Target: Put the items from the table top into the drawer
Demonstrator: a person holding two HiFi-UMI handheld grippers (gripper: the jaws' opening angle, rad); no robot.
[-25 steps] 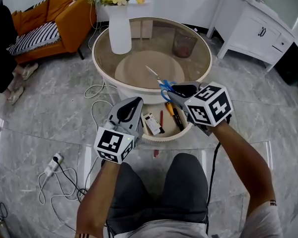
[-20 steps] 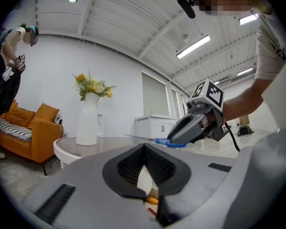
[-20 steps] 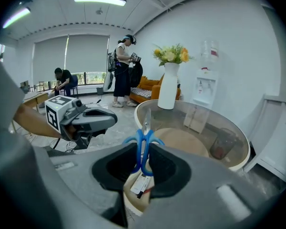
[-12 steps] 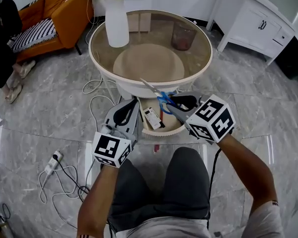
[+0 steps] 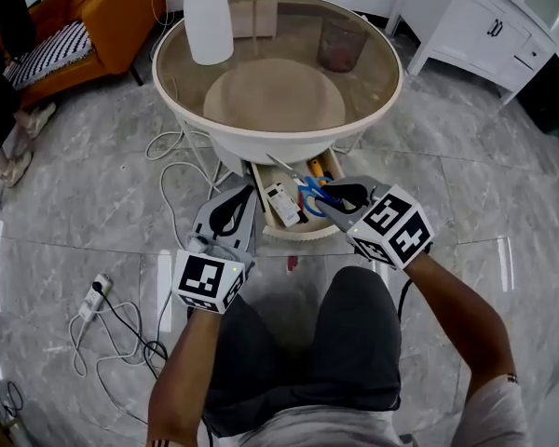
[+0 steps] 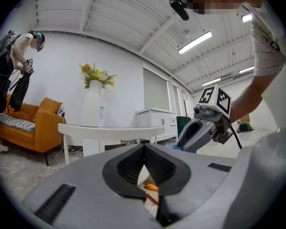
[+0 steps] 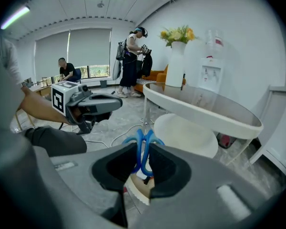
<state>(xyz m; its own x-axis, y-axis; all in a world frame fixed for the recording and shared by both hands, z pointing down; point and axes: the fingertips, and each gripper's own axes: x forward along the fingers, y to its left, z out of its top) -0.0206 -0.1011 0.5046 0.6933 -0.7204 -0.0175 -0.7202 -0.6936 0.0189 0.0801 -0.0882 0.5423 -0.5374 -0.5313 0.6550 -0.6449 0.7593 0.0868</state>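
Lowered from the glass table's edge, the blue-handled scissors now hang over the open drawer at centre frame (a white box lies inside) — the right gripper clamps their handles; the left gripper, jaws together and empty, sits just left.

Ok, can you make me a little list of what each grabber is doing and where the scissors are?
left gripper: shut, nothing in it, at the drawer's left side
right gripper: shut on the scissors, gripping the blue handles
scissors: held over the open drawer, blades pointing toward the table
drawer: open under the round table, with a white box and an orange marker inside
table: a white vase stands on it
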